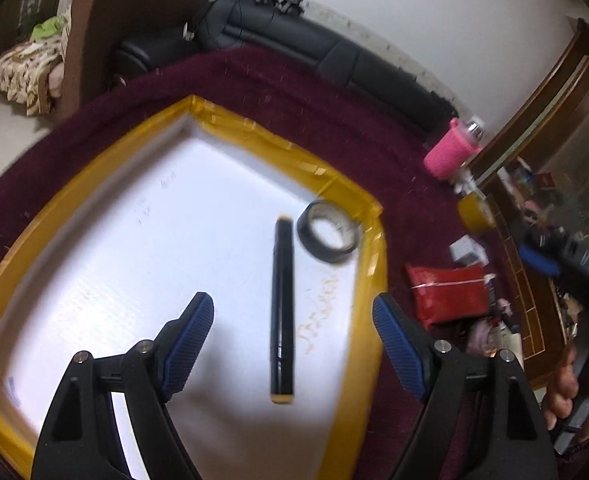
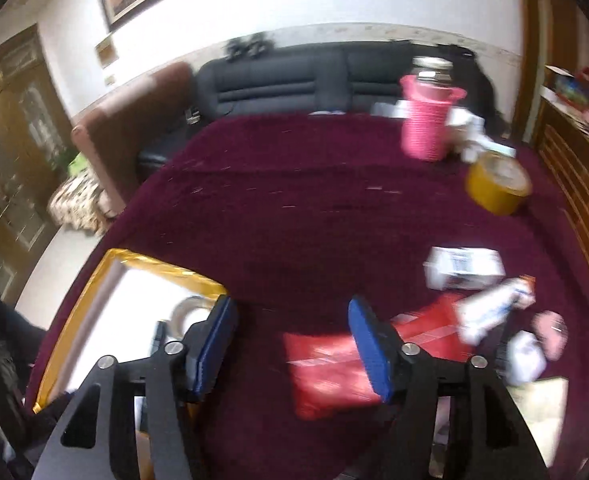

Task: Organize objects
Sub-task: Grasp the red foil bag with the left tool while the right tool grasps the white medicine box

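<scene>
A white board with a yellow tape border (image 1: 94, 208) lies on a dark red cloth. On it lie a black pen with tan ends (image 1: 282, 312) and a black tape roll (image 1: 328, 236). My left gripper (image 1: 293, 312) is open and empty, hovering over the pen, which lies between the fingers. My right gripper (image 2: 290, 320) is open and empty above the cloth, right of the board (image 2: 106, 280), with a red packet (image 2: 334, 368) just beyond its right finger. The right gripper also shows in the left wrist view (image 1: 550, 256).
On the cloth to the right are a red packet (image 1: 450, 292), a white box (image 2: 464, 268), a yellow tape roll (image 2: 496, 188), a pink-sleeved jar (image 2: 428, 120) and small white and pink items (image 2: 530, 344). A black sofa (image 2: 294, 76) is behind; wooden cabinets stand right.
</scene>
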Tool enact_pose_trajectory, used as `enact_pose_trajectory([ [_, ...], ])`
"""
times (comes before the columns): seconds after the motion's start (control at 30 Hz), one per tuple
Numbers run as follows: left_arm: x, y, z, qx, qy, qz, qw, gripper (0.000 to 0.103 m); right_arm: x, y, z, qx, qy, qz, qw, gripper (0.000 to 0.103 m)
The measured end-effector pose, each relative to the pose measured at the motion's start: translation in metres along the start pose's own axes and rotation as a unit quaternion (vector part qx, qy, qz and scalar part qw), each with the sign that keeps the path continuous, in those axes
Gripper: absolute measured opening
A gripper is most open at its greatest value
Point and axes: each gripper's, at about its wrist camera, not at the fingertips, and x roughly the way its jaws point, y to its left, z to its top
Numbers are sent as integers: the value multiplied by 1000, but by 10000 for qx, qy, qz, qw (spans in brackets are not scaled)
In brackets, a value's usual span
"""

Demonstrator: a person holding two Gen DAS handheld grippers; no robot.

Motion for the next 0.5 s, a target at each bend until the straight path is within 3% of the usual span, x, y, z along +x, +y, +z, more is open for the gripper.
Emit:
enact_pose_trajectory([
  [0.1, -20, -32, 1, 621, -271, -153, 9976, 89, -24, -52, -8, 276, -125, -337, 9990, 74],
  [0.23, -16, -98, -1, 1895, -226, -370, 9809, 92, -37, -109, -20, 604, -125, -672, 9958, 76],
  [0.3, 4, -129, -4, 2450, 83, -508, 9682, 92, -39, -137, -30, 860, -25, -640, 9942, 76],
  [0.37, 29, -163, -10, 3223, 320, -624, 9440, 92, -39, -156, -41, 1064, 41, -610, 9924, 76],
  [0.4, 37, -171, -13, 3441, 365, -602, 9363, 92, -39, -165, -45, 1113, 58, -594, 9920, 76],
  [0.43, 53, -185, -17, 3784, 469, -506, 9231, 92, -40, -172, -50, 1152, 74, -576, 9916, 76],
  [0.5, 74, -197, -20, 4095, 620, -425, 9092, 92, -38, -180, -58, 1207, 120, -549, 9911, 76],
])
